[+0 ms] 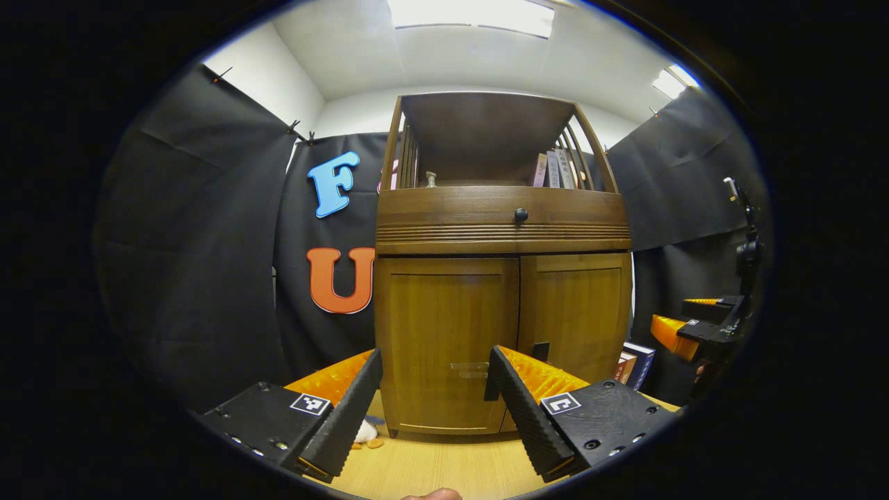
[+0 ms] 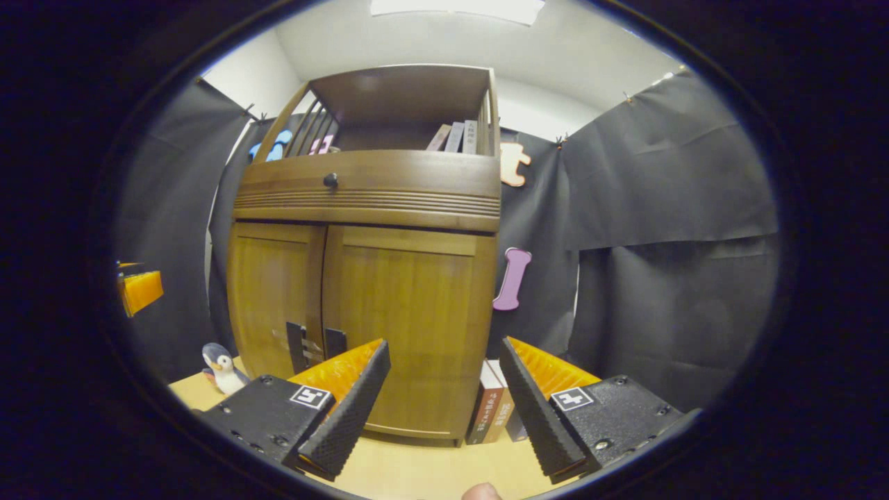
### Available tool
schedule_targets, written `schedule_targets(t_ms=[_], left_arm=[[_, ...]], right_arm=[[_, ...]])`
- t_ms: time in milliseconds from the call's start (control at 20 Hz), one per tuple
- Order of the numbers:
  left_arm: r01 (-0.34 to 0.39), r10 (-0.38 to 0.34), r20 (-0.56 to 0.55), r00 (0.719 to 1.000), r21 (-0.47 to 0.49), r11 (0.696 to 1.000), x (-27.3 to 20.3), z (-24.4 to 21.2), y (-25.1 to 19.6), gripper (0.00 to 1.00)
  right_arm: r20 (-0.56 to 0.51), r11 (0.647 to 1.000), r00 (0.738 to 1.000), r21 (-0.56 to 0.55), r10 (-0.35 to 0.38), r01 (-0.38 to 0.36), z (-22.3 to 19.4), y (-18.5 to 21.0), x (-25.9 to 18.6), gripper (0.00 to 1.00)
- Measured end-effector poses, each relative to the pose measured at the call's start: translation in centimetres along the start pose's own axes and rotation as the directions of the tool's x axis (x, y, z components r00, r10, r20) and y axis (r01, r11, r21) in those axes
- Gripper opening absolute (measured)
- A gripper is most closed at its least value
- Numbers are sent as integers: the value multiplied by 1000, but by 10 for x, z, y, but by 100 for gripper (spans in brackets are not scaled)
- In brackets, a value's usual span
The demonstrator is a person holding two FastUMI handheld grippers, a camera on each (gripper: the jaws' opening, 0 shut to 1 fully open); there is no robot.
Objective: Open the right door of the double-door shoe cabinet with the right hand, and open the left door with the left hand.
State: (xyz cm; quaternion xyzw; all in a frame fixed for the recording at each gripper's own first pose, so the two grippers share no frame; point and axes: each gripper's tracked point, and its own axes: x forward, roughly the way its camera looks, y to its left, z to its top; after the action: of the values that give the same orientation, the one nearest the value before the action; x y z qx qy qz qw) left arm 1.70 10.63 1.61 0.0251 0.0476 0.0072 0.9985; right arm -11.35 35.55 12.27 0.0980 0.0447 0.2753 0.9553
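Item: brown wooden double-door shoe cabinet (image 1: pixel 503 278), standing on a pale wooden table (image 1: pixel 430 472) with an open shelf and a knobbed drawer band above its doors. Left wooden panel door (image 1: pixel 444 340): flush with the frame, judged unopened; the left gripper (image 1: pixel 434 396) faces it from a short way off, fingers spread wide, holding nothing. Right wooden panel door (image 2: pixel 406 326): likewise closed; the right gripper (image 2: pixel 444 396) hangs in front of its outer half, fingers spread apart, empty, clear of the wood. Two small dark pull handles (image 2: pixel 316 345) sit side by side at the seam where the doors meet, neither touched. Progress: neither door is open yet; both openings remain, the right-hand one first by the task's order.
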Motion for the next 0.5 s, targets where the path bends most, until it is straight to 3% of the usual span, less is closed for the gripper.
schedule_targets(t_ms=[200, 500], left_arm=[[1, -2, -23, 1000, -49, 999, 3, -11, 17, 95], [-32, 31, -21, 999, -37, 999, 0, -16, 57, 94]], right_arm=[[-32, 1000, 999, 10, -2, 3, -10, 40, 17, 100], [-82, 1000, 996, -14, 24, -26, -18, 89, 51, 100]])
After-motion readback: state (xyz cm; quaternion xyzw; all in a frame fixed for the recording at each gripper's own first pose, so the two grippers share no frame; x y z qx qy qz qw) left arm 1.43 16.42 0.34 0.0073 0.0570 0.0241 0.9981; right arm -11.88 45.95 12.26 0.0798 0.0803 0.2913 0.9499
